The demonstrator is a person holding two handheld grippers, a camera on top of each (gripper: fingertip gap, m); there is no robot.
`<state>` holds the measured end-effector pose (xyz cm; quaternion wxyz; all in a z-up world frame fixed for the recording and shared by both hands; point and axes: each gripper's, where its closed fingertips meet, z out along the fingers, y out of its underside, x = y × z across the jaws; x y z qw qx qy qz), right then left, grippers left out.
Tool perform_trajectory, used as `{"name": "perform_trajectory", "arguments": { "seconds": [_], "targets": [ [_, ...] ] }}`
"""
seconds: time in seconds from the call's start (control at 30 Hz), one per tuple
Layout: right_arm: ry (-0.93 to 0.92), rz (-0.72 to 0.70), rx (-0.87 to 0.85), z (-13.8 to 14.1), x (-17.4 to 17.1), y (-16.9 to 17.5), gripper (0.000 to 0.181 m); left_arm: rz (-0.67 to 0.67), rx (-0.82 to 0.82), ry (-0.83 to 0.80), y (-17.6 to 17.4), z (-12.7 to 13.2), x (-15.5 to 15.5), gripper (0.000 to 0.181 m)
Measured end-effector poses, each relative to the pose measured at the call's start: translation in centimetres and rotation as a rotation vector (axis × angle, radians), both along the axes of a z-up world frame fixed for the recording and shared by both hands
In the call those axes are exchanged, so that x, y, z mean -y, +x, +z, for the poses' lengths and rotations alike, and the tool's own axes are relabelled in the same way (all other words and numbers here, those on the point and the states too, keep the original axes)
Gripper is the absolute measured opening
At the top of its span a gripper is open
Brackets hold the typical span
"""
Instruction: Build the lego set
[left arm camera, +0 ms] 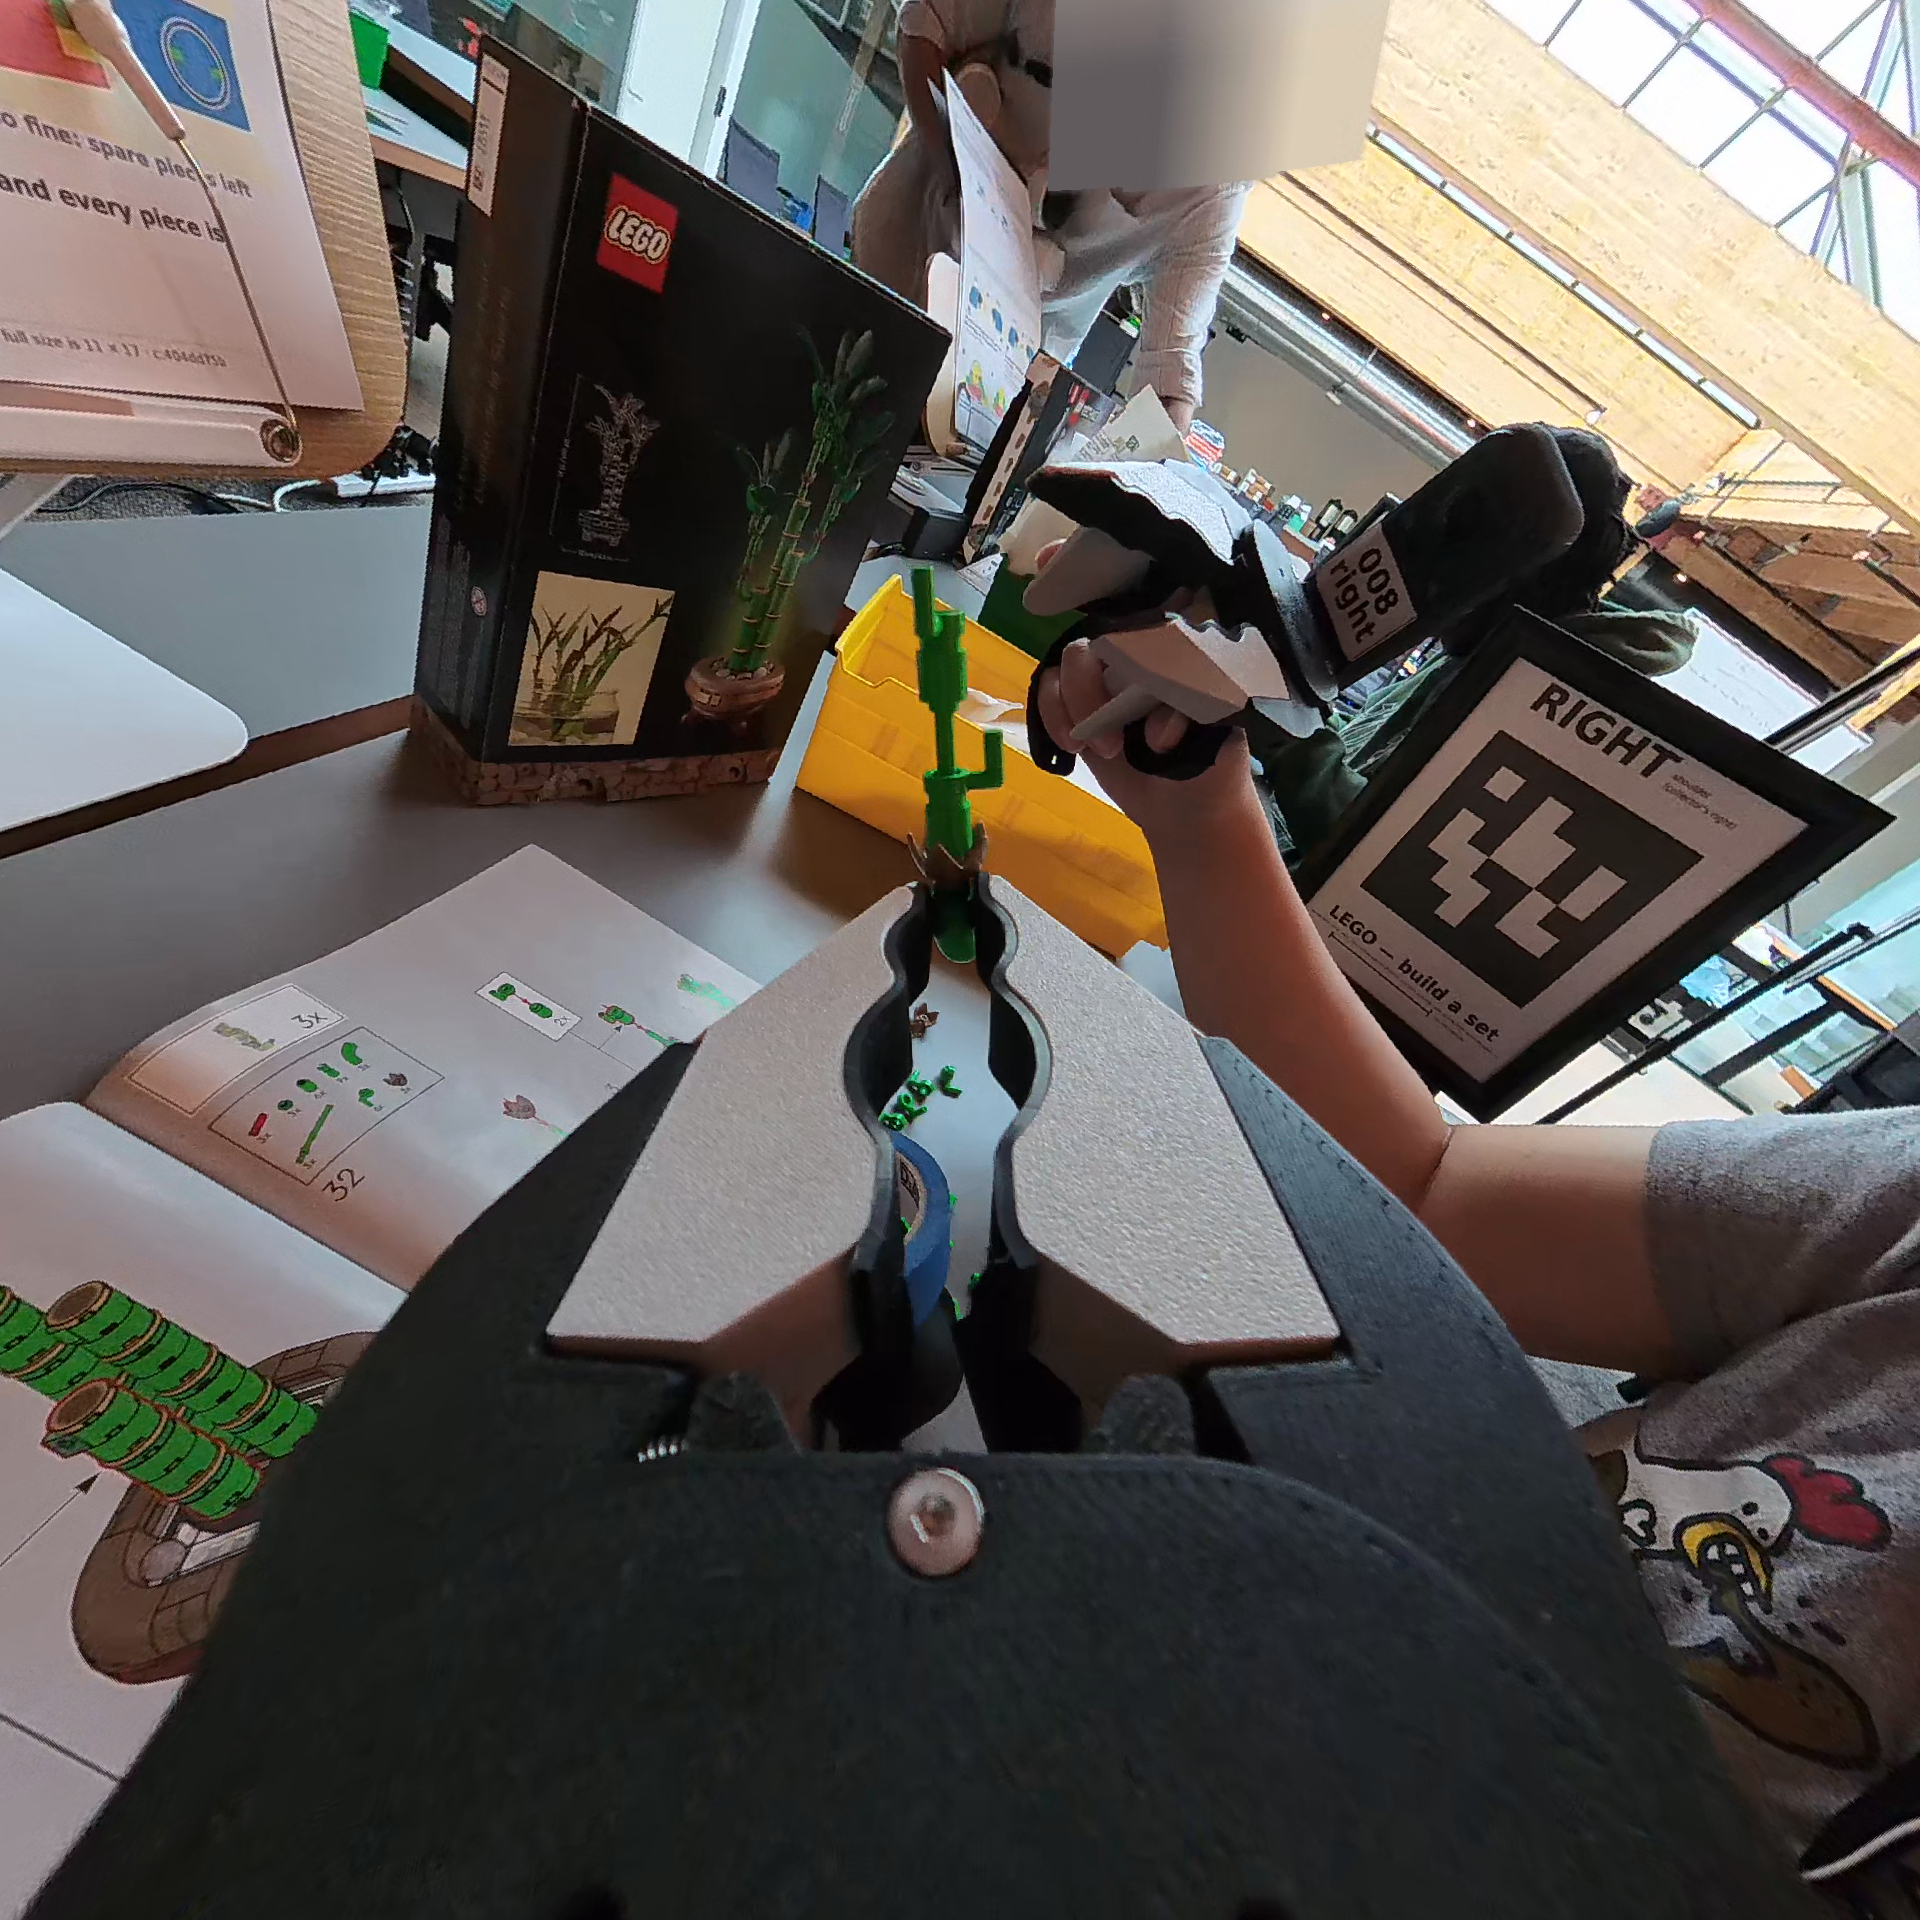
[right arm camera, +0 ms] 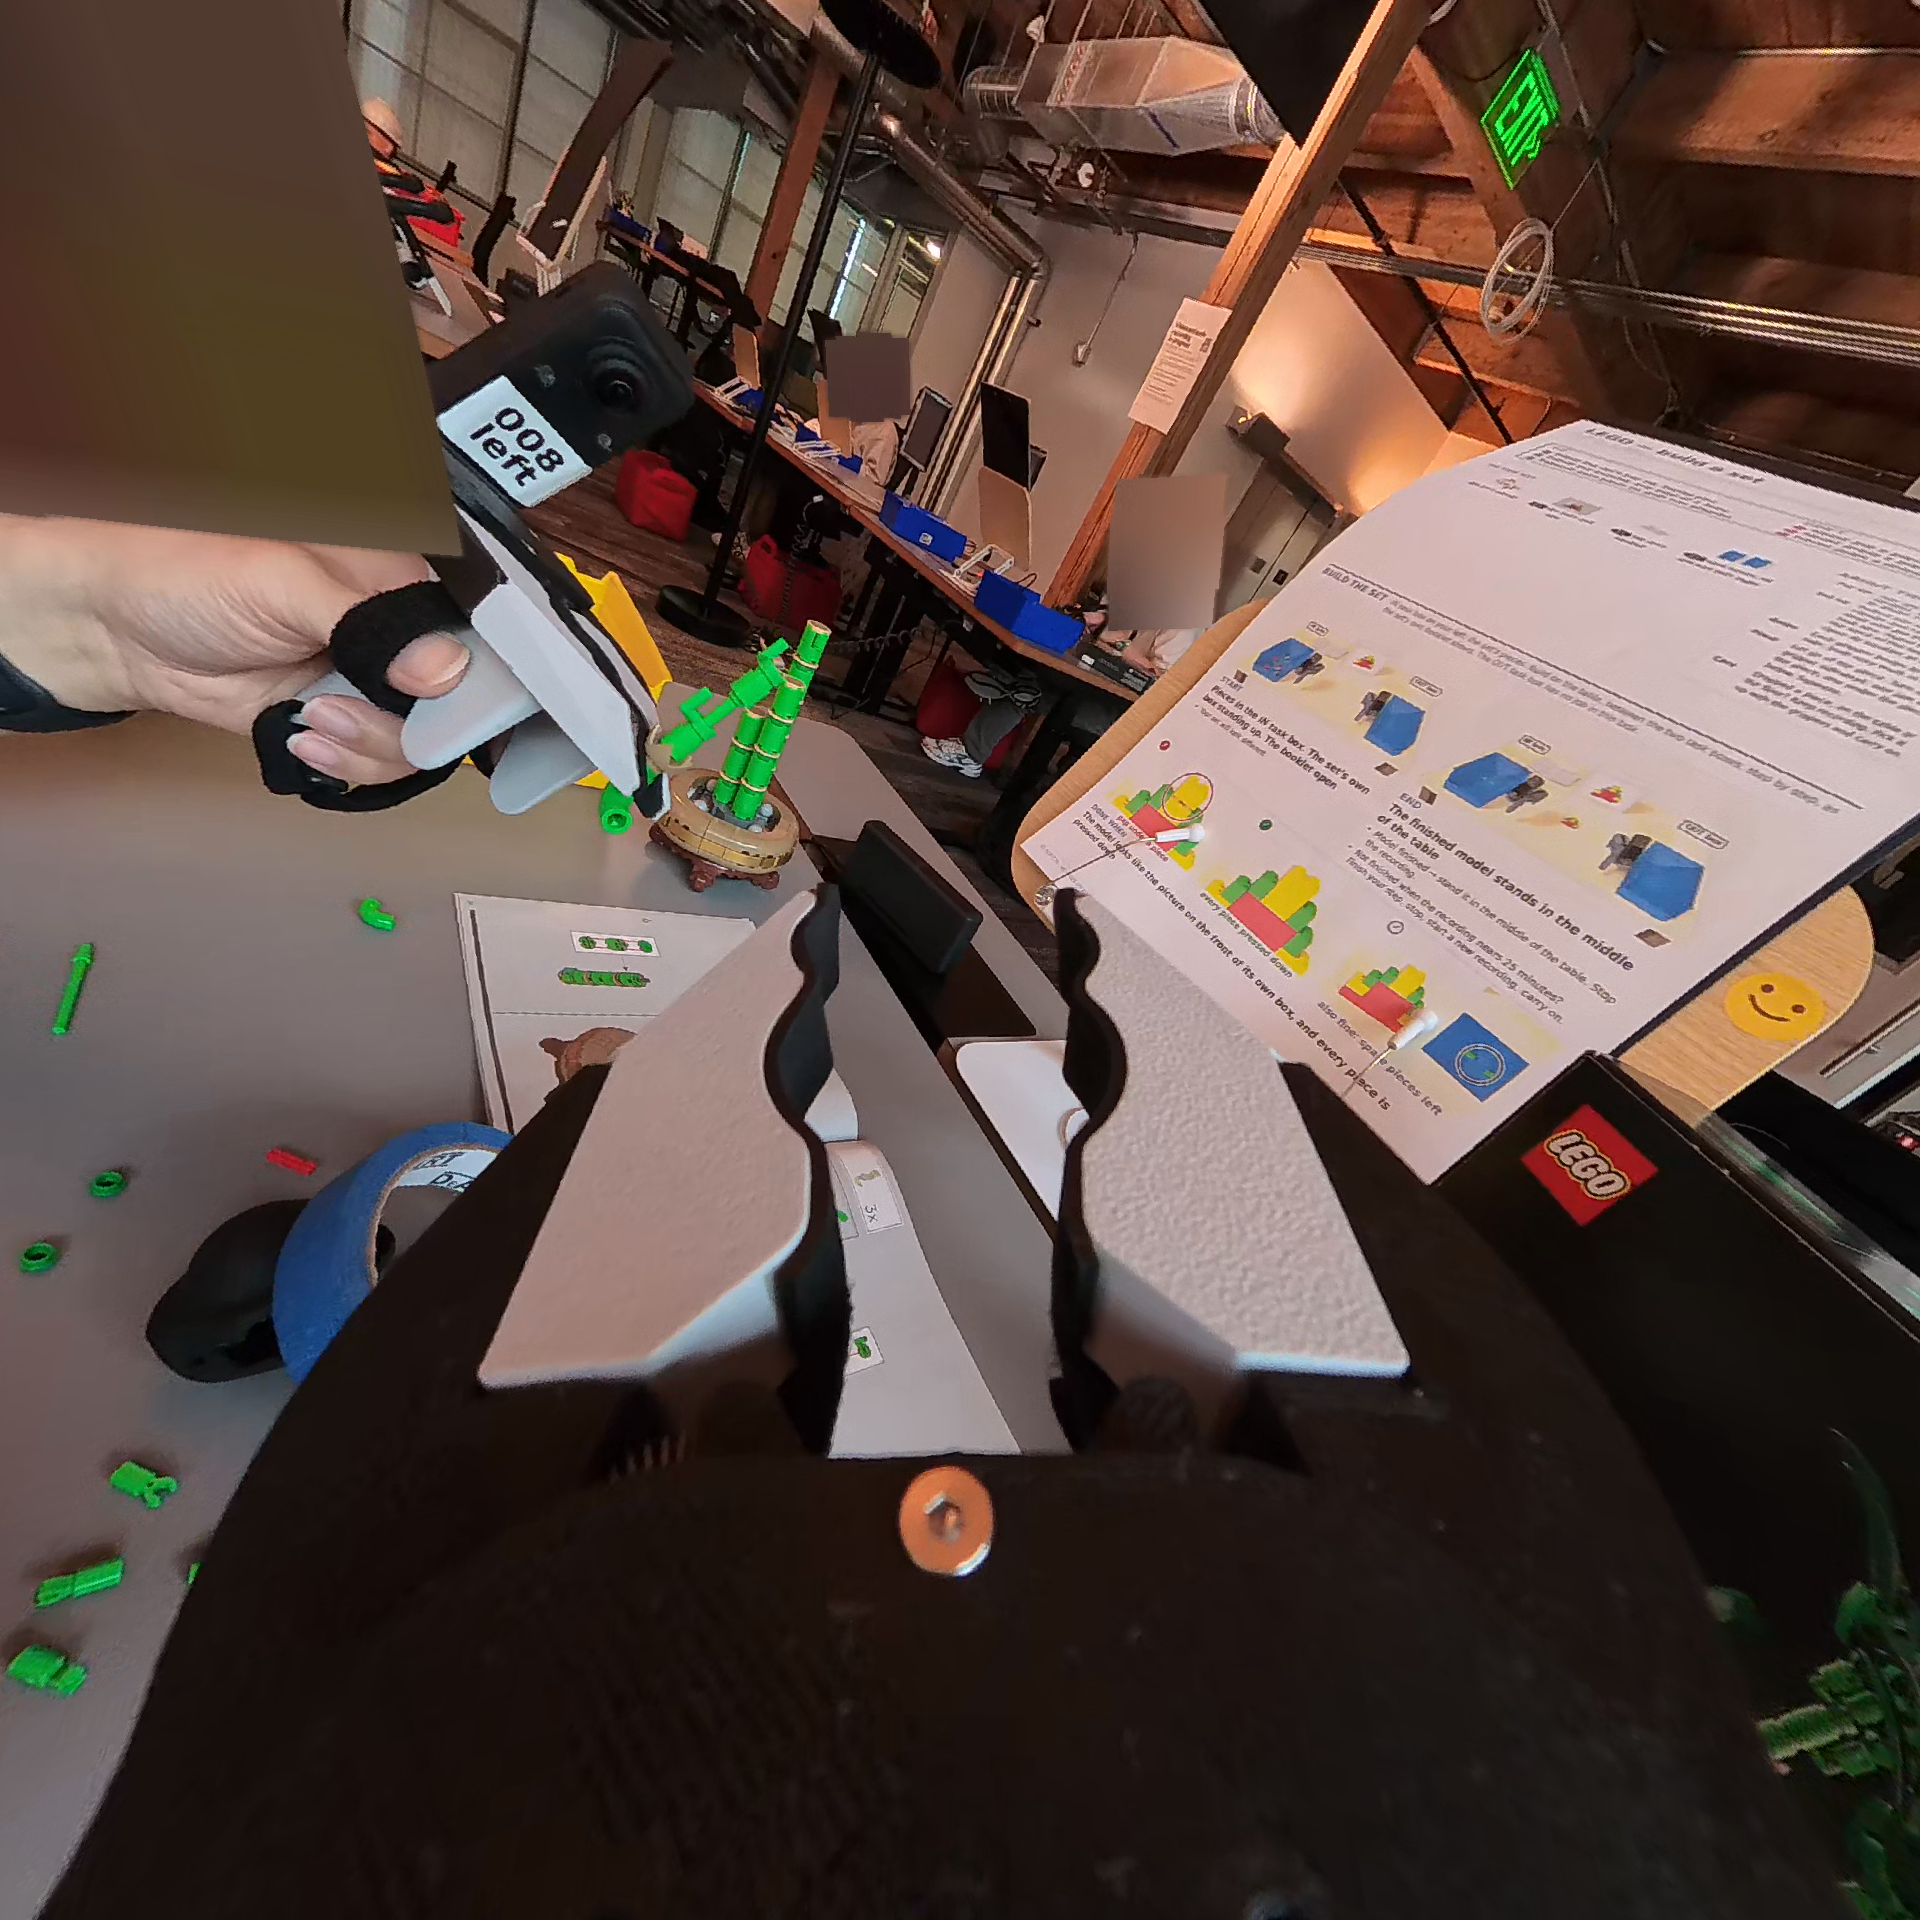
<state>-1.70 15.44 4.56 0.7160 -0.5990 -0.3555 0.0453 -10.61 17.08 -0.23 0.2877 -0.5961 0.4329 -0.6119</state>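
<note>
My left gripper (left arm camera: 948, 902) is shut on a green lego stem (left arm camera: 948, 727) with side branches and a brown collar. It holds the stem above the table. In the right wrist view the left gripper (right arm camera: 649, 774) holds that stem (right arm camera: 717, 712) beside the bamboo model (right arm camera: 764, 743), which stands on a round tan and brown base (right arm camera: 727, 831). My right gripper (right arm camera: 945, 914) is open and empty, raised above the open instruction booklet (right arm camera: 582, 997). It also shows in the left wrist view (left arm camera: 1081, 623), up at the right. Loose green pieces (right arm camera: 78, 1579) lie on the grey table (right arm camera: 208, 1039).
The black lego box (left arm camera: 665, 499) stands at the back, a yellow bin (left arm camera: 935, 748) beside it. A blue tape roll (right arm camera: 343, 1236) and a black object (right arm camera: 218, 1309) lie near the booklet (left arm camera: 312, 1091). A framed marker sign (left arm camera: 1558, 862) stands right. An instruction sheet on a wooden stand (right arm camera: 1455, 810) is nearby. The grippers' ends are close to 11 centimetres from one another. Both grippers' tips are roughly 20 centimetres from the black object (right arm camera: 218, 1309).
</note>
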Motion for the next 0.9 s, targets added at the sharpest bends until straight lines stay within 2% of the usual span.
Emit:
{"name": "perform_trajectory", "arguments": {
  "seconds": [0.6, 0.73, 0.9],
  "targets": [
    [-0.011, 0.033, 0.019, -0.5, -0.4, -1.2, 0.045, -0.036, -0.012, -0.013, 0.2, -0.1, 0.6, 0.005],
    [-0.003, 0.110, 0.045, -0.6, -0.3, -4.0, 0.067, -0.065, -0.007, -0.029, 0.3, 0.0, 1.1, 0.005],
    [0.010, 0.134, 0.221, -1.8, -0.6, -8.4, 0.078, -0.153, -0.004, -0.065, 0.2, 0.4, 2.7, 0.005]
  ]
}}
